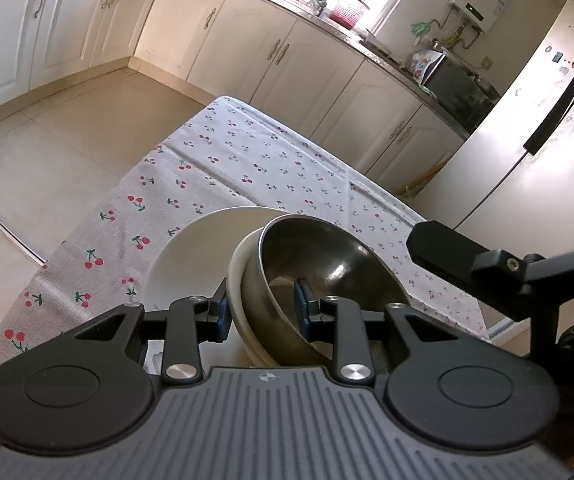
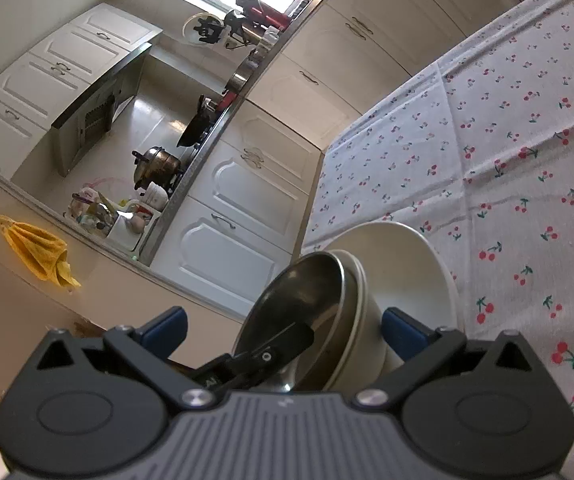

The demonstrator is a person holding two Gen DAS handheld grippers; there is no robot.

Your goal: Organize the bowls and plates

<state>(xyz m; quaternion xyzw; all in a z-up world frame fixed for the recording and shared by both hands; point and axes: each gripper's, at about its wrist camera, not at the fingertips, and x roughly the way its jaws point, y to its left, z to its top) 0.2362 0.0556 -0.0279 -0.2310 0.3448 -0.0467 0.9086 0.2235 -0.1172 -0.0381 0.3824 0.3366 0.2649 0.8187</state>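
The left hand-held gripper (image 1: 263,312) is clenched on the near walls of two nested bowls: its left blue pad presses the outside of the cream ceramic bowl (image 1: 237,280), and its right pad sits inside the dark stainless-steel bowl (image 1: 319,260), which lies in the cream one. Both bowls are tilted, their openings turned toward the right side. Just behind them rests a round white ceramic plate (image 1: 191,248), on the desk covered with a grey cloth printed with red cherries (image 1: 227,152); whether the bowls touch the plate I cannot tell. The right hand-held gripper (image 2: 283,330) is released, its blue fingers (image 2: 401,334) spread wide on both sides of the same bowl pair without touching it, and in its view one black finger of the left hand-held gripper reaches into the steel bowl (image 2: 299,300). Beyond the desk stand cream kitchen cabinets (image 1: 255,40) and a white refrigerator (image 1: 539,120).
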